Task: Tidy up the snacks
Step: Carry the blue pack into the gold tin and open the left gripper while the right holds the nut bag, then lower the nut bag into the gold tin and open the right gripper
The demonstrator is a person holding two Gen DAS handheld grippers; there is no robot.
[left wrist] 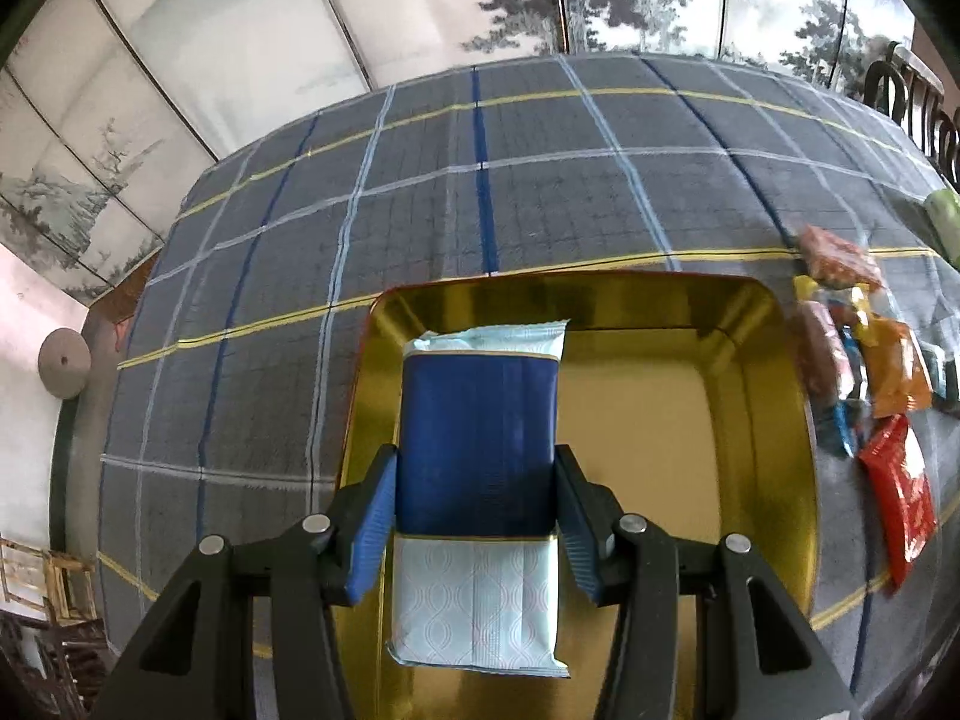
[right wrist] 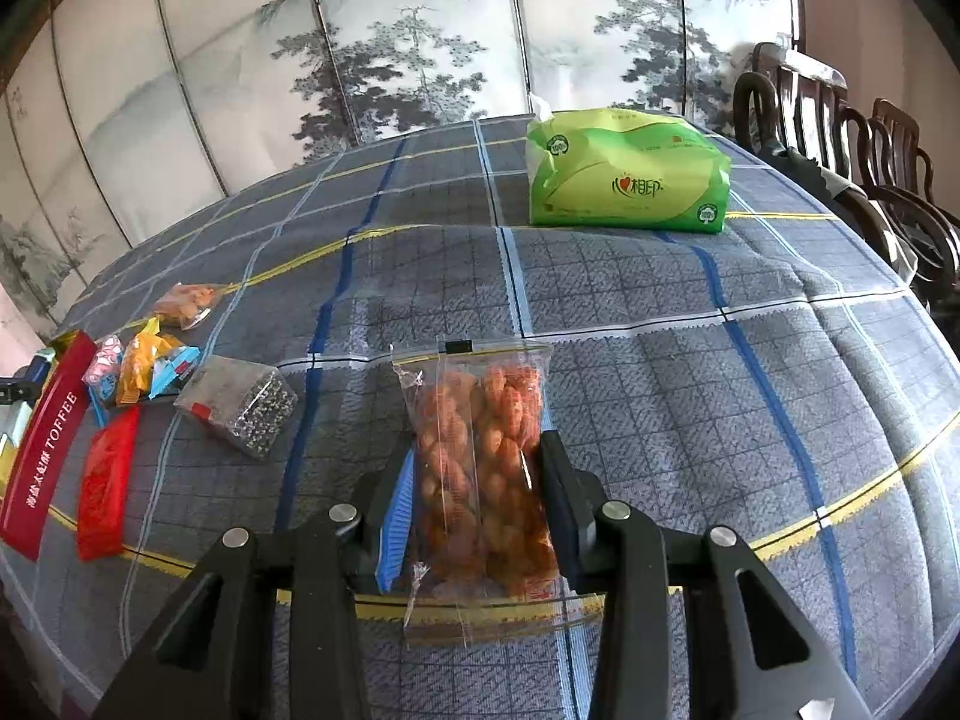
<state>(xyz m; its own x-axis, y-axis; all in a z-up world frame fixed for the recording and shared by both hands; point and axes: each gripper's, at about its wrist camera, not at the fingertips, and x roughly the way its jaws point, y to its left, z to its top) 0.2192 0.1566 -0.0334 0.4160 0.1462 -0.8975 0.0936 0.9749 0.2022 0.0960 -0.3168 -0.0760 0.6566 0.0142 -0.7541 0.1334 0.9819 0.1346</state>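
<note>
In the left wrist view, my left gripper is shut on a blue and pale-blue snack packet and holds it over the gold tin tray. In the right wrist view, my right gripper is shut on a clear bag of orange twisted snacks, held just above the checked tablecloth. Loose snacks lie right of the tray: a red packet, an orange packet and a reddish bag.
A green tissue pack stands at the table's far side. A clear box of dark sweets, a red packet, a red TOFFEE tin edge and small wrapped sweets lie at left. Dark wooden chairs stand at right.
</note>
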